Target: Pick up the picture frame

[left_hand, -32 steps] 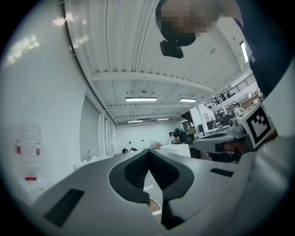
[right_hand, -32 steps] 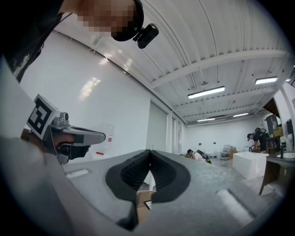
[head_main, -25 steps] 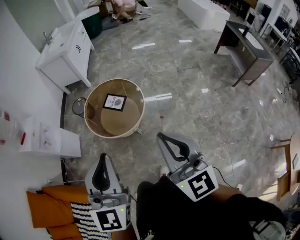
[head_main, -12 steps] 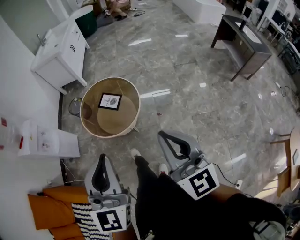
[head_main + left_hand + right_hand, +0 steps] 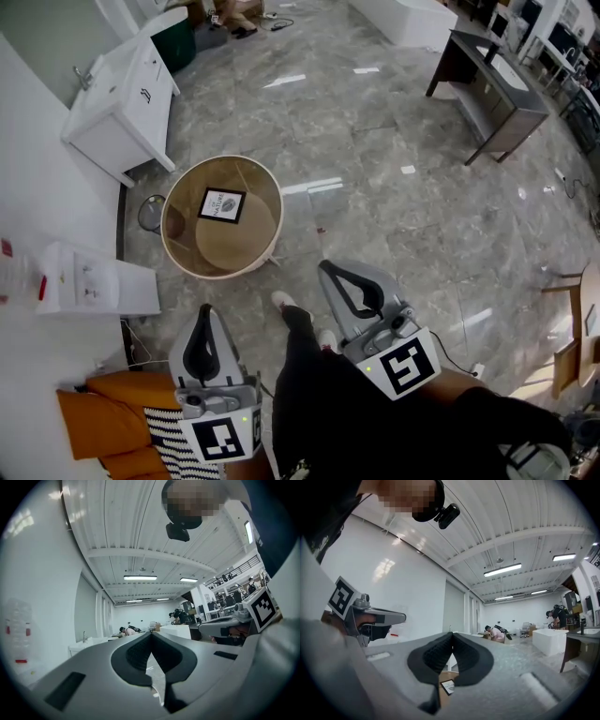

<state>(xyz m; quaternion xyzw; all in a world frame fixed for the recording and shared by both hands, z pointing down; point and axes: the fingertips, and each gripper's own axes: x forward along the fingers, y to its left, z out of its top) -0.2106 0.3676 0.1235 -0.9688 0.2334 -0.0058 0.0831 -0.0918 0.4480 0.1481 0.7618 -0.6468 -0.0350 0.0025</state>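
The small black picture frame (image 5: pixel 222 204) with a white mat lies flat on the round light-wood surface (image 5: pixel 279 208) with a raised rim, in the half of it farther from the person and toward the left. That surface stands on the grey marble floor (image 5: pixel 403 216), near a white sink cabinet (image 5: pixel 117 98). Both grippers are held low in front of the person, well apart from the frame and short of the rim. The left gripper (image 5: pixel 205 311) is nearer the person, and its fingers (image 5: pixel 136 654) are clenched together with nothing between them. The right gripper (image 5: pixel 324 269) sits to the right of the frame and slightly farther forward. Its fingers (image 5: pixel 433 658) are likewise pressed tip to tip and empty. In the right gripper view the frame (image 5: pixel 447 686) shows just under the closed tips, lying on the tan wood beyond them. The person's white shoe (image 5: pixel 281 300) stands on the floor between the two grippers.
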